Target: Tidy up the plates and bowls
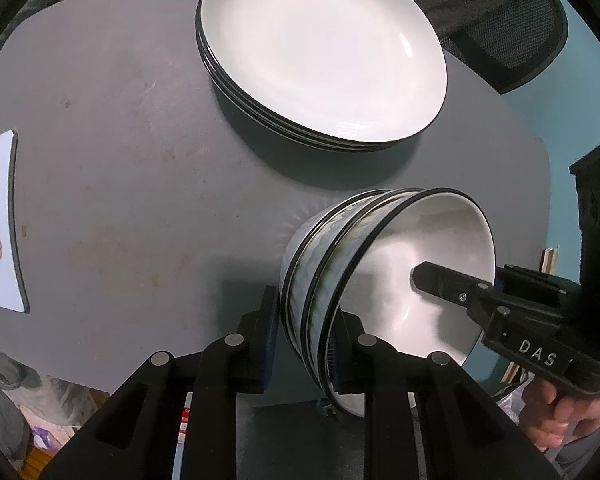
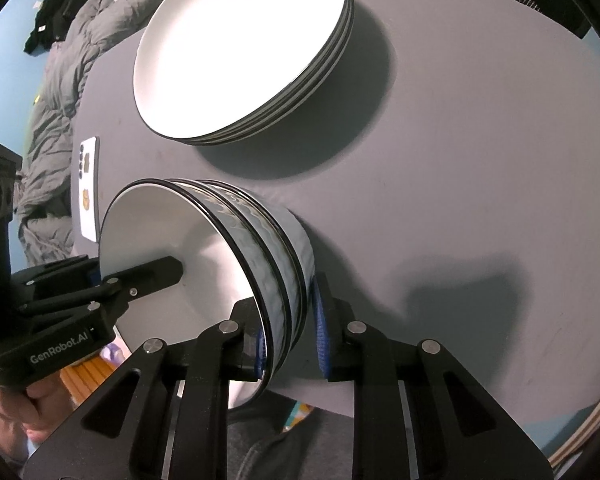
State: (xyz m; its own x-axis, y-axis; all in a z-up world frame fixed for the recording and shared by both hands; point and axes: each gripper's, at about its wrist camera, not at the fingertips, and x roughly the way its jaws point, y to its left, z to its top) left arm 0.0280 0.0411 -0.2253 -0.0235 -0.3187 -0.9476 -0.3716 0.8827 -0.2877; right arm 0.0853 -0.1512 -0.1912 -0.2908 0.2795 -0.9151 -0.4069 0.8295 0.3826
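A stack of nested bowls (image 1: 400, 248) (image 2: 168, 232), white inside with pale blue patterned walls and black rims, is at the table's near edge. My left gripper (image 1: 310, 320) is shut on the stack's wall, one finger outside and one inside. My right gripper (image 2: 290, 320) is shut on the opposite wall in the same way. Each view shows the other gripper's inner finger (image 1: 432, 276) (image 2: 160, 270) reaching into the top bowl. Behind the bowls, a stack of white black-rimmed plates (image 1: 324, 52) (image 2: 240, 48) rests on the table.
The grey table (image 1: 120, 160) (image 2: 460, 160) carries a white phone (image 1: 2, 220) (image 2: 88, 188) at its left side. A black mesh chair (image 1: 512, 40) stands behind the table. Grey bedding (image 2: 60, 80) lies beyond the left edge. A person's hands (image 1: 552, 412) (image 2: 16, 404) hold the gripper handles.
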